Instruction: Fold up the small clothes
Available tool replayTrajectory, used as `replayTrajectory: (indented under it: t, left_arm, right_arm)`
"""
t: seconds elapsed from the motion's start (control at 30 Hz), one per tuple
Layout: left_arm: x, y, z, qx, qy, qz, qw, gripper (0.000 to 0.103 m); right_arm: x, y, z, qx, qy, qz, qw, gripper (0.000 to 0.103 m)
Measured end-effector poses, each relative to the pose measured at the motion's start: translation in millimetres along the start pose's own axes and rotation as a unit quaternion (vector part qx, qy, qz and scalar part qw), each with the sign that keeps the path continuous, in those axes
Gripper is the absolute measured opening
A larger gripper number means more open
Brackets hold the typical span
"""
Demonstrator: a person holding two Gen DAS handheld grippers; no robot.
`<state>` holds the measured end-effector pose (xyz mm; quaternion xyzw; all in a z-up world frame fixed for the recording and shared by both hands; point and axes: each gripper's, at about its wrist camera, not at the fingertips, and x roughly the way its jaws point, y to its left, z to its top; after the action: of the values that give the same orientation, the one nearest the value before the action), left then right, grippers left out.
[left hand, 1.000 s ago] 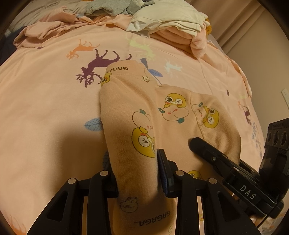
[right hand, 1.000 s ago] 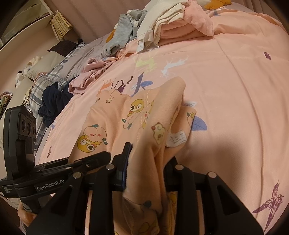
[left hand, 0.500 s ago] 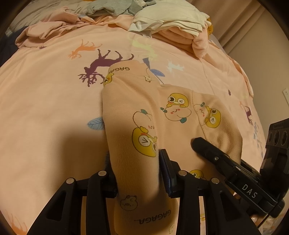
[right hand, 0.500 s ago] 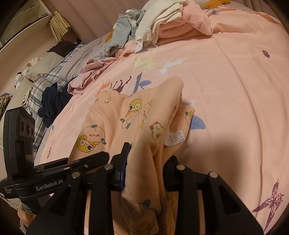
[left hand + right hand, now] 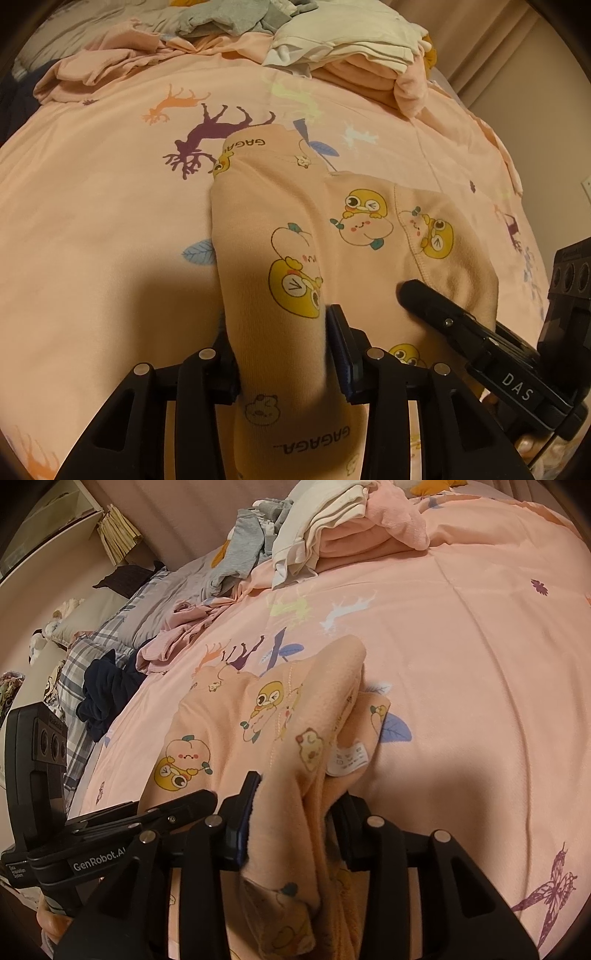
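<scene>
Pants point(image 5: 295, 236), small and peach with cartoon ducks and peaches printed on them, lie partly folded on the pink bedsheet point(image 5: 92, 221), their near end lifted into both claws. At 9 o'clock of the pair, the left claw point(image 5: 282, 343) has one leg running between its pads; its jaws stand at a middling width and the cloth fills the gap, though I cannot say how firmly the pads press. At 3 o'clock, the right claw point(image 5: 295, 805) holds a bunched fold of the same garment, and its jaws are opening with that cloth between them.

My reading is that a fold has just been laid and the release is in hand. The next move calls for both claws to let go cleanly and draw back toward 6 o'clock without dragging the top layer, then for a new grip for the following fold.

Only the left wrist view shows the flat leg with its lettered cuff at 12 o'clock. Only the right wrist view shows the white care label point(image 5: 349, 758) and the garment's fleecy inside turned up at 3 o'clock, plus a dark garment point(image 5: 107, 694) at 9 o'clock. Both show the clothes pile point(image 5: 351, 48) at 12 o'clock.
</scene>
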<state>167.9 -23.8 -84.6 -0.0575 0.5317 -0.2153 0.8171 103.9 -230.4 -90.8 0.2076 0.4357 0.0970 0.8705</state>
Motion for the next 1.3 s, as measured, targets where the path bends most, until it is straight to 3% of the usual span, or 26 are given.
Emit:
replayTrajectory:
  t: [1.3]
  left_arm:
    - [-6.4,-7.9,-6.4,0.022,-0.015,0.032,0.9991,0.038]
  right_arm:
    - [-2.9,-6.5,4.1,0.009,0.003,-0.003,1.000,0.040]
